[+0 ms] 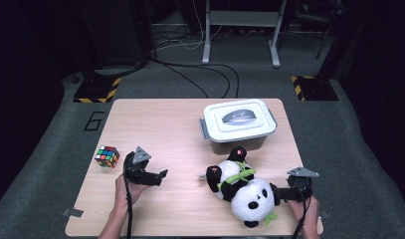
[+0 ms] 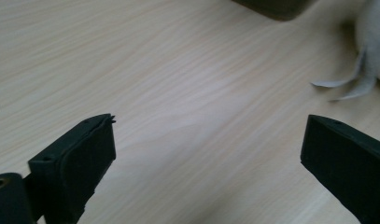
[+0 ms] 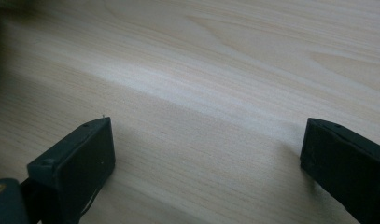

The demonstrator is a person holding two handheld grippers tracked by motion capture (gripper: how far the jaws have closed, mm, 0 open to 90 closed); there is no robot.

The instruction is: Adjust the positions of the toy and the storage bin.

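A black-and-white panda plush (image 1: 242, 188) with a green ribbon lies on its back at the front right of the wooden table (image 1: 160, 124). My right gripper (image 1: 276, 192) sits just right of its head, pointing left, jaws open over bare wood (image 3: 206, 128). My left gripper (image 1: 161, 176) rests at the front left and points right toward the plush, a short gap away. It is open with nothing between its jaws (image 2: 208, 130). In the left gripper view a white edge of the plush (image 2: 374, 42) and its fabric tag (image 2: 346, 86) show at the upper right.
A grey box with a white handled lid (image 1: 239, 121) stands shut behind the plush; its dark base (image 2: 271, 5) shows in the left gripper view. A Rubik's cube (image 1: 106, 156) sits near the table's left edge. Cables and stand legs lie on the floor beyond.
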